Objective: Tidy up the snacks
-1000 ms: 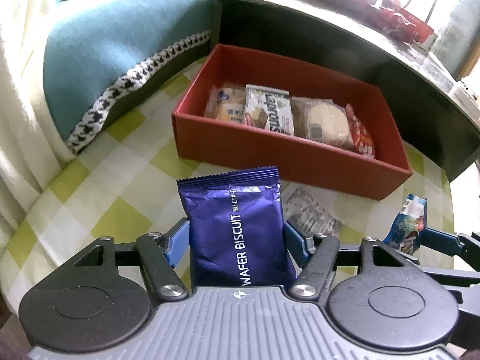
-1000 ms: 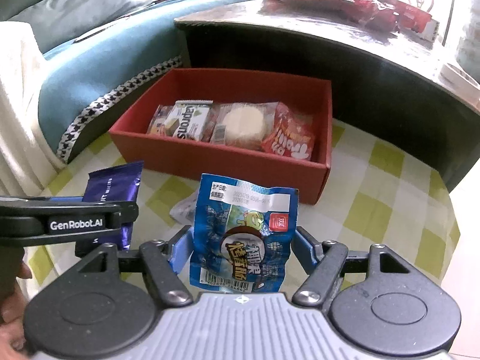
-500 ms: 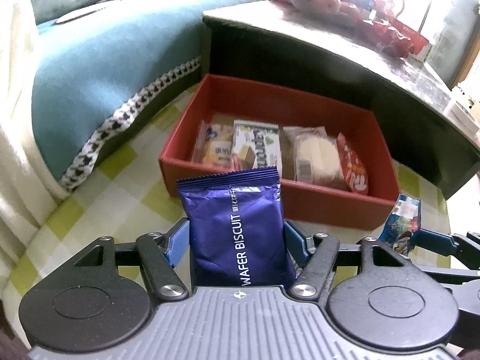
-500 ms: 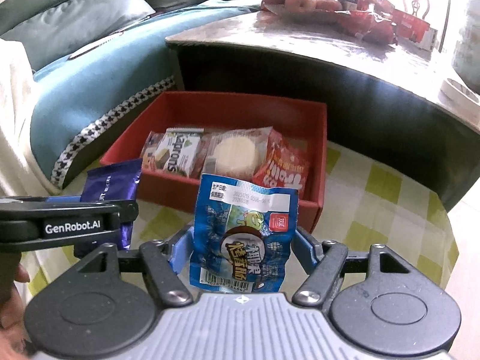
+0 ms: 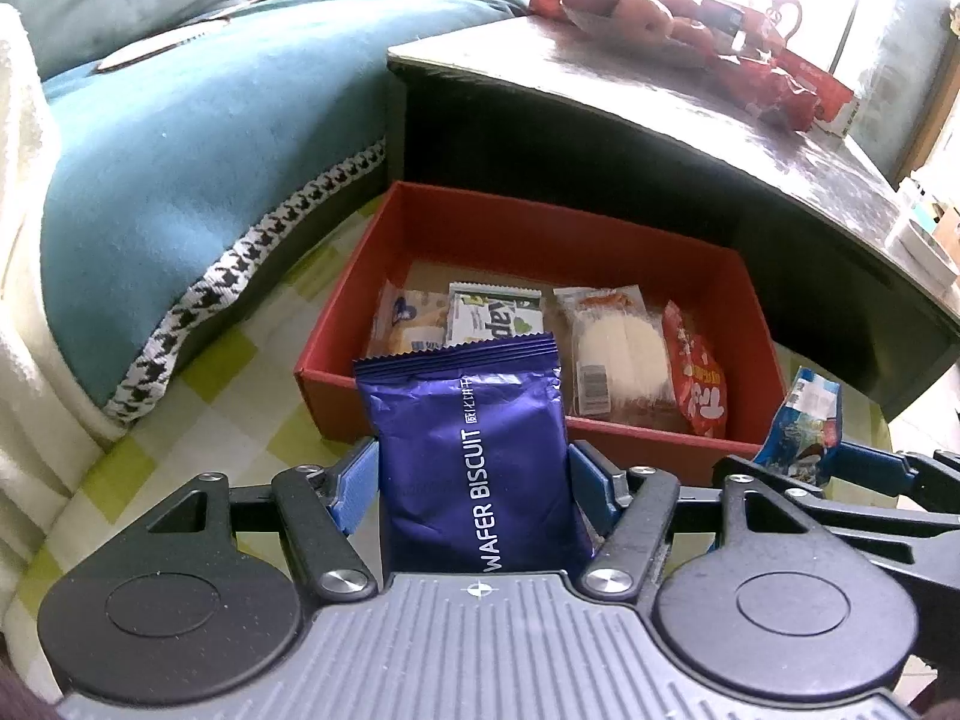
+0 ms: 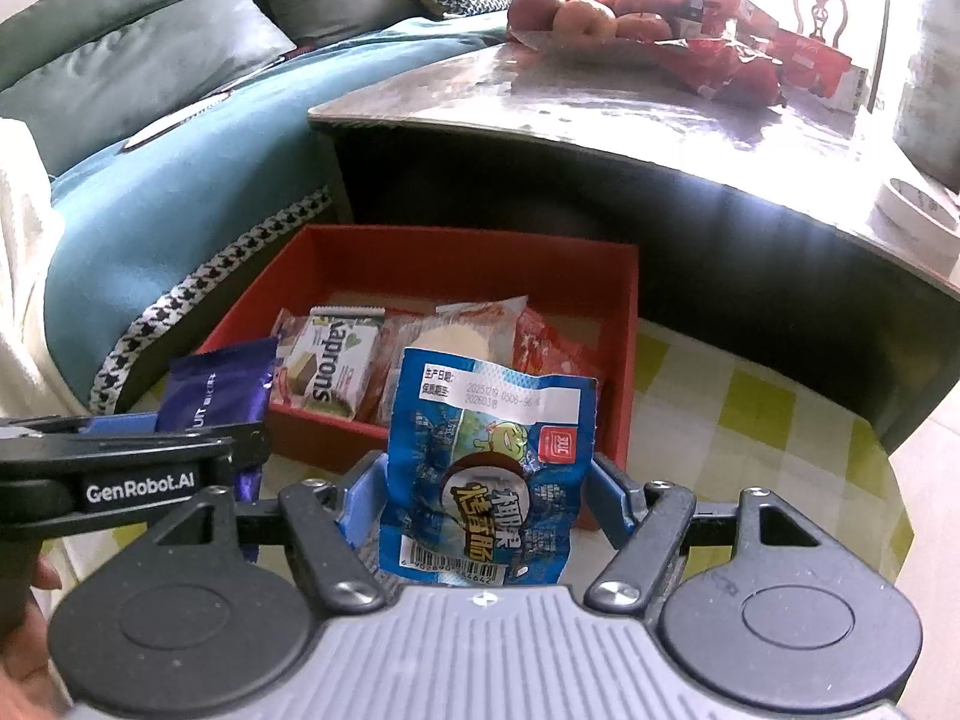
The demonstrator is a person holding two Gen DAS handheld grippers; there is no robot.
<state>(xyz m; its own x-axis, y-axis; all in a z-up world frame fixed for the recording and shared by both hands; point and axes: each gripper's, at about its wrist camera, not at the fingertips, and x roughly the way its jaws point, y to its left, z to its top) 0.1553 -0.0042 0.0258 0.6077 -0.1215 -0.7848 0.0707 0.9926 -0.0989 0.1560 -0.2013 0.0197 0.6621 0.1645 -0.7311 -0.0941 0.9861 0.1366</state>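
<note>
- Carrying two snacks toward the red box (image 5: 618, 444), we have the left gripper (image 5: 474, 474) with its jaws closed on the purple wafer biscuit pack (image 5: 474, 450), which stands upright between the blue pads (image 5: 354, 474).
- Our right gripper (image 6: 486, 498) has its jaws pressed on the blue crinkled snack packet (image 6: 486, 468), also upright — its top edge is bent and loose.
- Both packs hang in the air in front of the box's near wall, not yet over the opening, as we judge it.
- Inside the box lie a green-and-white wafer pack (image 5: 495, 318), a pale biscuit pack (image 5: 405, 327), a clear-wrapped round cake (image 5: 618, 354) and a red packet (image 5: 696, 384), in a row along the near half; the far half shows bare floor.
- To do this step well, we should lift each pack clear of the near wall before lowering, and aim for the bare far half rather than dropping onto the row.
- We would place one at a time — the grippers sit just beside each other, and the box is narrow enough that they could collide.
- The blue packet looks soft and light, so we should lower it close to the floor of the box before parting the jaws, or it may flutter askew.
- The box sits on a green-checked cloth (image 6: 750, 408), close against a dark bench (image 6: 690, 138), so we keep our reach low under that edge.
</note>
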